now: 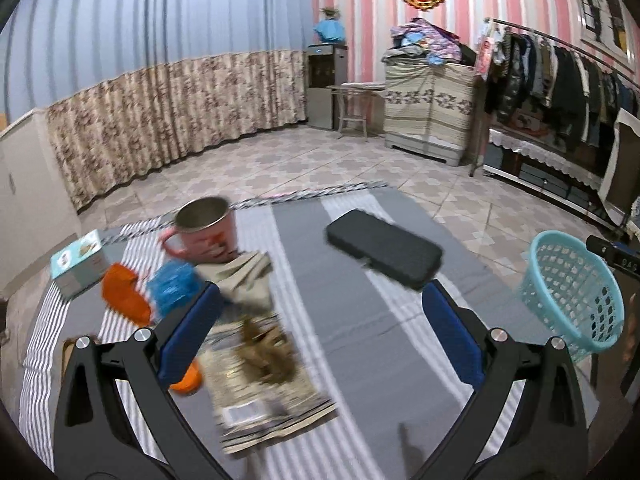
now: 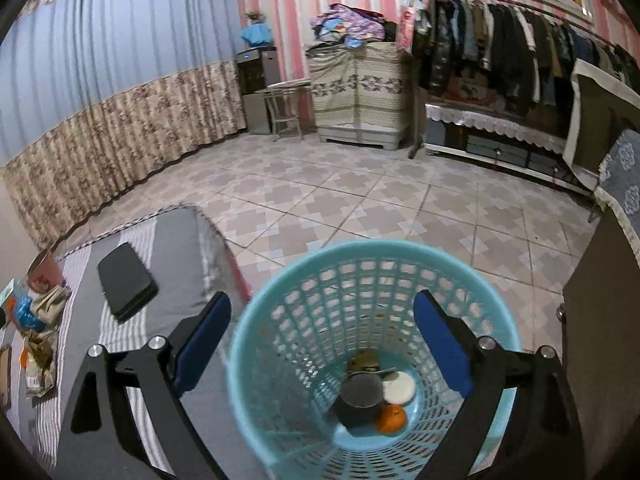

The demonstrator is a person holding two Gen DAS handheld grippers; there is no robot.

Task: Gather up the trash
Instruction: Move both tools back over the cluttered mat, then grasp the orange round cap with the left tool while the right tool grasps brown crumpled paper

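Observation:
A turquoise mesh basket [image 2: 280,320] stands just off the table's right side; it also shows in the left wrist view [image 1: 576,280]. Inside lie a dark cup [image 2: 360,396], a white lid [image 2: 399,387] and an orange peel [image 2: 391,419]. My right gripper [image 2: 322,312] is open and empty, above the basket's mouth. My left gripper [image 1: 320,300] is open and empty above the striped cloth. Near its left finger lie a crumpled beige wrapper [image 1: 248,276], a blue crumpled wrapper [image 1: 174,286], an orange wrapper [image 1: 124,298] and a printed packet with brown scraps [image 1: 264,376].
A pink mug [image 1: 206,232], a small box [image 1: 78,264] and a black flat case [image 1: 384,252] sit on the grey striped cloth [image 1: 360,340]. Tiled floor lies beyond the table. A dark cabinet [image 2: 600,340] stands right of the basket.

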